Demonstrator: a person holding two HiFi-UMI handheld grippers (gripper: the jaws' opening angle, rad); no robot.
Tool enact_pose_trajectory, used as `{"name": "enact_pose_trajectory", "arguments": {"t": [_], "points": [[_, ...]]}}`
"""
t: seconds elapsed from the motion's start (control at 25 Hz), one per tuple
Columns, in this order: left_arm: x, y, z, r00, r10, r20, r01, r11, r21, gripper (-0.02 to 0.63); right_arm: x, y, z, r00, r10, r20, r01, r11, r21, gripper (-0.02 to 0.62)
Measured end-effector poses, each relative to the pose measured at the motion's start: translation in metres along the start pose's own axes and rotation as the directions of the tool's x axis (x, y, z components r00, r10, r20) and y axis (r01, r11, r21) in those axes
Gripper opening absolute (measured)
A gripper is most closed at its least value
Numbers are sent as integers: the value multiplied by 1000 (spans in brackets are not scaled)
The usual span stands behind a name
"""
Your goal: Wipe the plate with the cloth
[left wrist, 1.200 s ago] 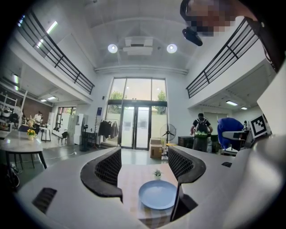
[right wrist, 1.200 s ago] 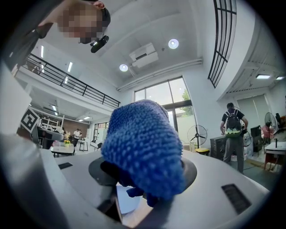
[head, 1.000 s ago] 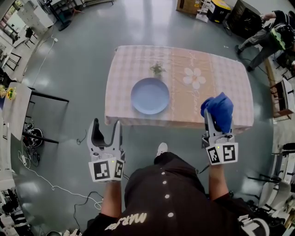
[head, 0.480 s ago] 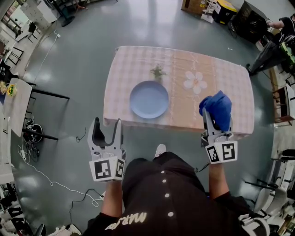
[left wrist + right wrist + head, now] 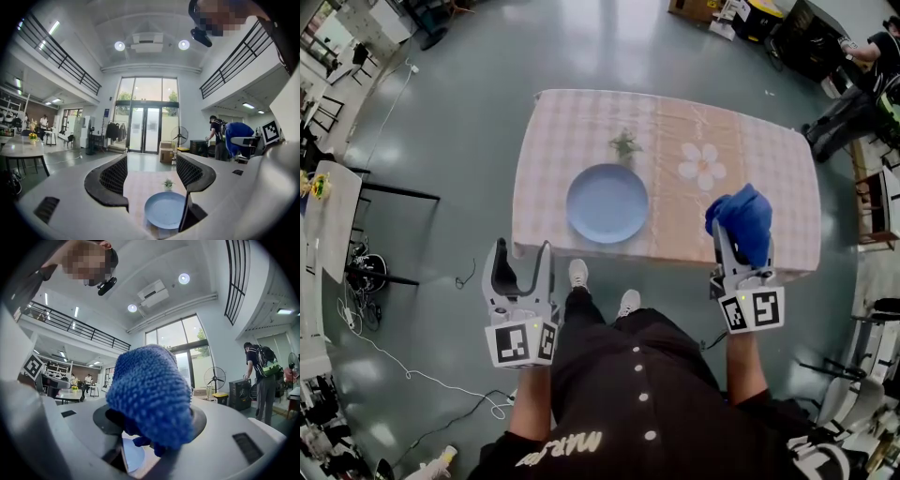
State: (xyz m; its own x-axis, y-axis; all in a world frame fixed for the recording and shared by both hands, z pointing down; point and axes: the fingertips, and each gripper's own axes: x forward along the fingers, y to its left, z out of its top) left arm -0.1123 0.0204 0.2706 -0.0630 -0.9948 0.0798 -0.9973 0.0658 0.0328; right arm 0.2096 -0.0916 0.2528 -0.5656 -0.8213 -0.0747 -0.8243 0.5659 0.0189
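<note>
Right gripper (image 5: 737,242) pinches a bunched blue cloth (image 5: 742,221). The right gripper view shows the nubby fabric filling the gap between the jaws and spilling over their tips. In the head view the bundle sits over the near edge of the worktop (image 5: 769,178), toward its right end.

Left gripper (image 5: 521,253) has its jaws spread wide with nothing between them. It hangs over the grey floor (image 5: 450,159), short of the worktop's near left corner. Its own view looks past the jaws to the plate.

Pale blue plate (image 5: 607,202) lies flat on the worktop, left of centre and close to the near edge, well apart from both grippers and from the cloth. Its surface looks bare.

Small green plant (image 5: 624,143) stands just beyond the plate's far rim. A white flower print (image 5: 701,161) marks the checked covering to the right of the plate.

The person's two shoes (image 5: 578,274) show on the floor just short of the worktop, between the grippers.
</note>
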Motion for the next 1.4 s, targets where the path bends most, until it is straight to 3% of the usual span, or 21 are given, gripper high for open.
{"name": "enact_pose_trajectory", "arguments": {"t": [0.4, 0.92, 1.4], "points": [[54, 35, 19, 994, -105, 6, 105, 994, 18, 318, 39, 15, 8, 996, -87, 15, 87, 996, -18, 199], [113, 39, 15, 970, -241, -17, 241, 971, -2, 318, 64, 15, 2, 986, -168, -6, 168, 985, -38, 198], [145, 44, -19, 949, -293, -112, 294, 956, -10, 318, 101, 28, -29, 987, -128, -101, 119, 989, -89, 199]]}}
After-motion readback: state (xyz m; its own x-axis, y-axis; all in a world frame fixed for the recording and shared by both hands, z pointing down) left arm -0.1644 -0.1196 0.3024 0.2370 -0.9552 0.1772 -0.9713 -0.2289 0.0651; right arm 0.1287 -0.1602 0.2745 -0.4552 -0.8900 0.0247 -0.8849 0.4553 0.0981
